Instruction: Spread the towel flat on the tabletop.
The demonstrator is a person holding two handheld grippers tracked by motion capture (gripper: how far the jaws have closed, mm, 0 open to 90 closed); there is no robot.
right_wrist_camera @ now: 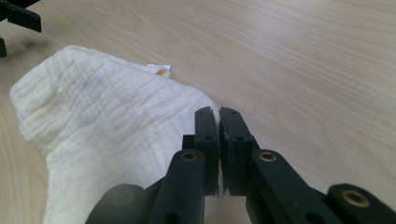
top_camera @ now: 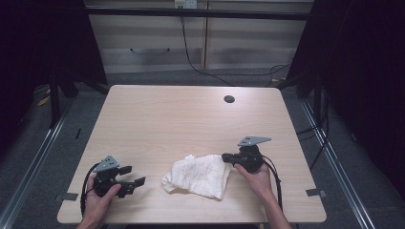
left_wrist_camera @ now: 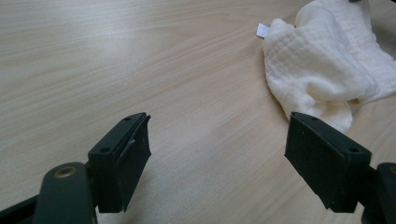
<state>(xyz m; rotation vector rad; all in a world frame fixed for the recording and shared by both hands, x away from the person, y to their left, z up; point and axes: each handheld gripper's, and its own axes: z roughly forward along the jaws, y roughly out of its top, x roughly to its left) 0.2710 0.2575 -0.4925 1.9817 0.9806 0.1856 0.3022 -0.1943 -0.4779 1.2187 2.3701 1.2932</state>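
— Jaws on the right gripper (right_wrist_camera: 219,116)?
— Pressed together at the right edge of the white cloth (top_camera: 198,175); whether any fabric is pinched between them, I cannot tell.
— And the left gripper (top_camera: 135,175)?
— Jaws wide apart, nothing between them, resting near the tabletop's (top_camera: 181,114) front left corner, pointed toward the cloth but well apart from it.
— Where does the cloth lie?
— Crumpled near the front edge of the tabletop, about midway along, with a small tag (left_wrist_camera: 262,30) on its far side.
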